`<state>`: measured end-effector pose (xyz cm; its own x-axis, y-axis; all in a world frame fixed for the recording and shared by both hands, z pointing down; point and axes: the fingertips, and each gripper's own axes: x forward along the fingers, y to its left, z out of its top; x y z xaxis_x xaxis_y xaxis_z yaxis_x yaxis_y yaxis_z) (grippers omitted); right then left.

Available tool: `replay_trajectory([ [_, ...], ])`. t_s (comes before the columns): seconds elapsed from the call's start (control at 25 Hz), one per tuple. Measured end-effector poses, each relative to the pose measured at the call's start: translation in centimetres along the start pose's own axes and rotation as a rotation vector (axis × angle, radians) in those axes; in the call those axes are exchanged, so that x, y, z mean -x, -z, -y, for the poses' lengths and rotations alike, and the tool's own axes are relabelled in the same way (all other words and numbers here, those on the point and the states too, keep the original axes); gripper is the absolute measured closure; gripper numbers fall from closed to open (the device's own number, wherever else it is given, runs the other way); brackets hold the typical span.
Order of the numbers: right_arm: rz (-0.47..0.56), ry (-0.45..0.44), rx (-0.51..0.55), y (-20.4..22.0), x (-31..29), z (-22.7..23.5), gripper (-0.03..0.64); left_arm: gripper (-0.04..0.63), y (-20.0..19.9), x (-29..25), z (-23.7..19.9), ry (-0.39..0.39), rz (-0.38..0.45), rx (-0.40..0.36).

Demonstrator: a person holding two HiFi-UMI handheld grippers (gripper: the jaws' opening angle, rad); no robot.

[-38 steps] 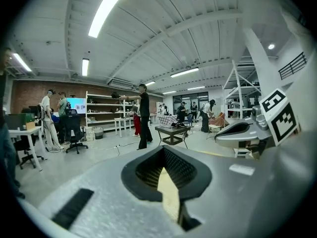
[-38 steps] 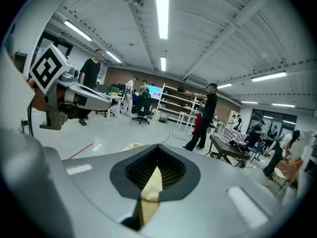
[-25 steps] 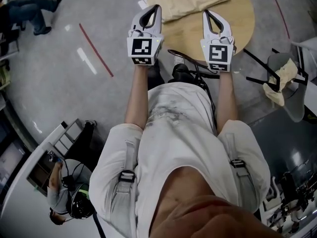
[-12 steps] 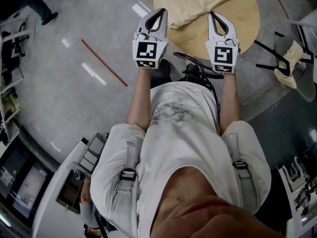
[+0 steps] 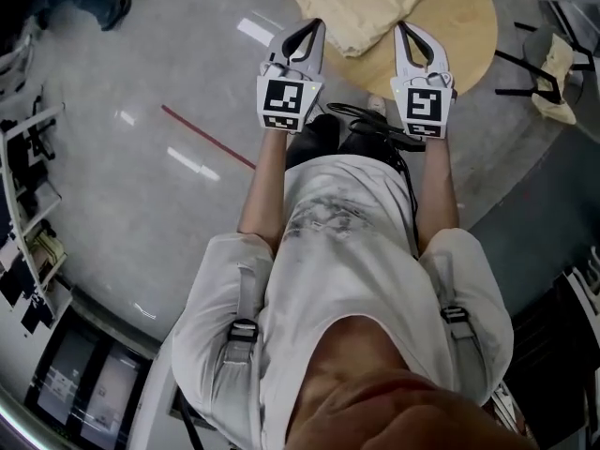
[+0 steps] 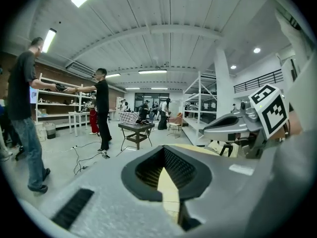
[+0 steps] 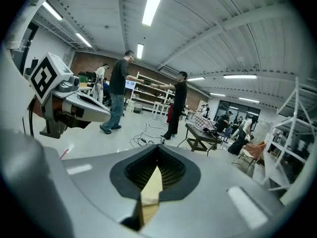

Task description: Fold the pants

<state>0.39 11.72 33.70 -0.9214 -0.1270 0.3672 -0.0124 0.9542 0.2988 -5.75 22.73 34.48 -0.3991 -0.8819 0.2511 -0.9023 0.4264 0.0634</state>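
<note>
My left gripper (image 5: 313,26) and right gripper (image 5: 405,30) are both pinched together on nothing at the round table's (image 5: 472,28) near edge, with the tan pants (image 5: 364,3) bunched on that table, so I'd open wide and spread them flat first.

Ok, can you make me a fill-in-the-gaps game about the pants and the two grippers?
1. The table under the pants is ____ in shape.
2. The left gripper and the right gripper both have their jaws ____.
3. The line on the grey floor is coloured ____.

Missing words: round, shut, red.
</note>
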Motion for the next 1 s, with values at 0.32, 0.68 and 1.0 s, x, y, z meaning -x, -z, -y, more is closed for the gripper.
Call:
replay_trajectory([
  [0.32, -0.058, 0.052, -0.009, 1.6, -0.8, -0.6, 0.607, 0.588, 1.3, -1.9, -1.3, 0.107, -0.018, -0.02],
  [0.68, -0.1, 0.017, -0.041, 5.8, -4.8, 1.2, 0.607, 0.588, 2.9, -7.9, -1.9, 0.175, -0.047, -0.051],
  [1.0, -0.142, 0.004, -0.111, 8.5, -8.9, 4.2, 0.607, 0.588, 4.4, -13.5, -2.6, 0.232, -0.137, -0.041],
])
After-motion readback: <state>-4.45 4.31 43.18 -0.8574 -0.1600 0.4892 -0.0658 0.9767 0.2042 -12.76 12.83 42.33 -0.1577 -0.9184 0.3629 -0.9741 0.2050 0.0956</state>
